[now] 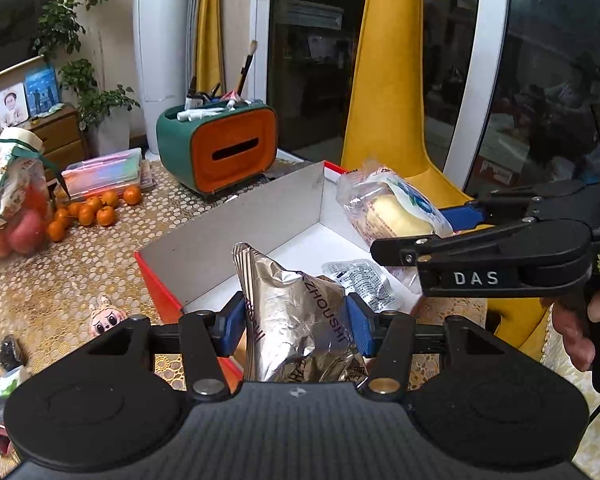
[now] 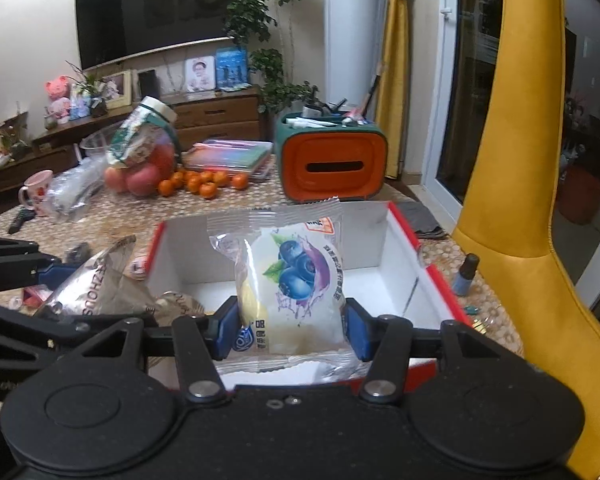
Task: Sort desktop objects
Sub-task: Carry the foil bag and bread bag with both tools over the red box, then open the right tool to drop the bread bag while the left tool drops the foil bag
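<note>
Hovering over red box (image 2: pixel 414 236) rim: L jaws grasping foil pack (image 1: pixel 300 320), R jaws grasping blueberry snack (image 2: pixel 292 280).

The left gripper (image 1: pixel 296 330) squeezes a shiny silver bag (image 1: pixel 300 320) over the near edge of the red box (image 1: pixel 160 284). To its right, the right gripper (image 1: pixel 432 226) holds a clear snack pack (image 1: pixel 388 208)

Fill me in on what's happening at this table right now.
A person is sorting snacks into a red-edged box with two handheld grippers. The left gripper is shut on a crinkled silver foil packet at the box's near edge. The right gripper is shut on a blueberry pastry packet over the box. One small clear packet already lies inside.
</note>
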Demonstrator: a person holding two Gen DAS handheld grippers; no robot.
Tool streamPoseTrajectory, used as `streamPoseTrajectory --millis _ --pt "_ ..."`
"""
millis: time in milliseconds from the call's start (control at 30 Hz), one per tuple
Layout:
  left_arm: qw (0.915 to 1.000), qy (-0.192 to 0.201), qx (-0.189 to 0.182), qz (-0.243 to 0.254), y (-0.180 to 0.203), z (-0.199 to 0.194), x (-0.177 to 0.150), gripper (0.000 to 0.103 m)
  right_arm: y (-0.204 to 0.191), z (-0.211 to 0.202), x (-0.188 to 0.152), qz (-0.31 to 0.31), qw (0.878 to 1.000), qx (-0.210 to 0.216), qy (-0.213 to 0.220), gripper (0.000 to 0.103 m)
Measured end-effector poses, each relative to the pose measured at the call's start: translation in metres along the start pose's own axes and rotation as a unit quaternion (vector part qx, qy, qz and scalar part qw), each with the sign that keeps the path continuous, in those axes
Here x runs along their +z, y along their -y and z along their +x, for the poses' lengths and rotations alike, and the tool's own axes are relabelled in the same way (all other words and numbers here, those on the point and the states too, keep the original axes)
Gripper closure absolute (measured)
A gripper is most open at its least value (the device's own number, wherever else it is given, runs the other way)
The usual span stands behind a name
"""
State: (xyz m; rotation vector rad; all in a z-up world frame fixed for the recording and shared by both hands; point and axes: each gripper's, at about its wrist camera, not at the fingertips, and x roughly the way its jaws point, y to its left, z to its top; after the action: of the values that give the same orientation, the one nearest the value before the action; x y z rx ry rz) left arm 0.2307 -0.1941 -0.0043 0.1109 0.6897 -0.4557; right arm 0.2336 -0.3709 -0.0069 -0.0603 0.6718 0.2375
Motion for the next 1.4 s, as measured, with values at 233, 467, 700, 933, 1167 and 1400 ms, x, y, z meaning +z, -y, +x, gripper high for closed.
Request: streamPoseTrajectory --millis 233,467,700,933,1167,1400 --pt "0.9995 -0.029 -0.01 0.006 0.002 0.034 0.011 0.051 0.013 0.032 0.011 -0.011 1.0 -0.017 -0.023 0.049" --pt "0.9978 -0.06 -0.021 0.017 0.006 0.064 0.017 0.051 0.019 0.066 0.022 -0.03 0.998 -0.028 -0.047 0.049" --pt "0.9954 -0.088 -0.035 0.01 0.006 0.089 0.019 0.051 0.022 0.102 0.026 -0.041 0.995 -0.031 -0.085 0.049" --pt "0.9927 -0.112 -0.042 0.01 0.007 0.109 0.018 0.051 0.033 0.125 0.023 -0.044 0.99 -0.045 -0.125 0.049" --pt "0.9889 -0.141 -0.046 0.005 0.006 0.128 0.021 0.051 0.033 0.137 0.017 -0.059 0.985 -0.037 -0.159 0.049" --pt "0.986 -0.161 -0.042 0.003 0.005 0.14 0.022 0.051 0.031 0.15 0.007 -0.068 0.979 -0.042 -0.188 0.049"
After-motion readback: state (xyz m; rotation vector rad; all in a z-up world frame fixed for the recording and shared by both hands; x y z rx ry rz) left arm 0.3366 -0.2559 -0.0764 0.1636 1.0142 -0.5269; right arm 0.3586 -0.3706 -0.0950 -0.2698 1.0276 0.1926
